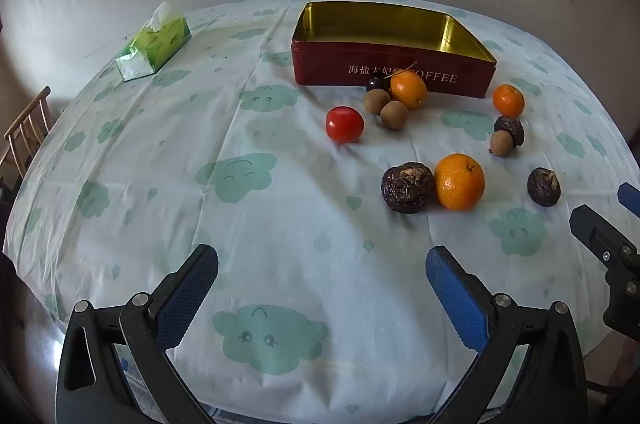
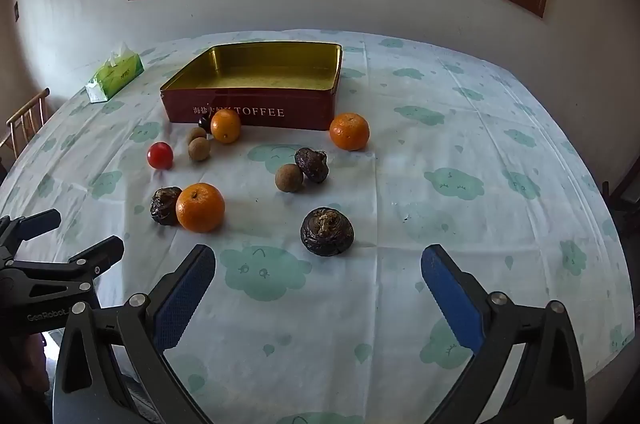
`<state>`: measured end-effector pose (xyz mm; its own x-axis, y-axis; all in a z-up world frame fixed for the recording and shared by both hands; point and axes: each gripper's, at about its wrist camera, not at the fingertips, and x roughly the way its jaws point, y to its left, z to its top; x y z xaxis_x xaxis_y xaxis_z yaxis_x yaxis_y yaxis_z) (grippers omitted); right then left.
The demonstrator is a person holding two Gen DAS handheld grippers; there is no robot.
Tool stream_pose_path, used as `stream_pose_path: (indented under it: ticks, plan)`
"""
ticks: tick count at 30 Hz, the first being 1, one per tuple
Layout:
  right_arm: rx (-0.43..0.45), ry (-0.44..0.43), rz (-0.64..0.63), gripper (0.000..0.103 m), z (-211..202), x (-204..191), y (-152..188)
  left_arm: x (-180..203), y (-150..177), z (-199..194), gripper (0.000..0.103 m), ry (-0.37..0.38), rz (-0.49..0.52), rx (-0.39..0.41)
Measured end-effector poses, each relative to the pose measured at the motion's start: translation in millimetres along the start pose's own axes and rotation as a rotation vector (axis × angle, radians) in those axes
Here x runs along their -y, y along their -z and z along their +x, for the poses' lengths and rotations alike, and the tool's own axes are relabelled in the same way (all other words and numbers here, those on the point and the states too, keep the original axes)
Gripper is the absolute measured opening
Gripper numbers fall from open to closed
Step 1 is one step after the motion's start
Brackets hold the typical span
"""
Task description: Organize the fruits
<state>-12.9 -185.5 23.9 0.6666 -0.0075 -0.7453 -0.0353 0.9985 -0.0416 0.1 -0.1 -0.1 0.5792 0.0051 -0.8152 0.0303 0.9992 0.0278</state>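
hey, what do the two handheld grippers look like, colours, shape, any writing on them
Both match. The left gripper and the right gripper each have two black plastic fingers with triangular cut-outs, silver round pivot bolts, and flat blue textured pads on the inner faces. In the right wrist view, the left gripper's black body carries white "GenRobot" lettering. No cables or sleeves are clearly visible.

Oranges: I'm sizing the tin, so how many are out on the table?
3: one against the tin's front, one by its right corner, one nearest, touching a dark wrinkled fruit. None look hidden.
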Motion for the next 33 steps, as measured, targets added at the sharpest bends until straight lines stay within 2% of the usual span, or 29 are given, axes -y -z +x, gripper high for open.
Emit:
stream_pose_path:
  ticks: [33]
  plan:
    - [-0.012,-0.01,0.001,0.098,0.5,-1.3,4.4,6.2,4.2,4.2,0.103,0.009,0.001,-0.015]
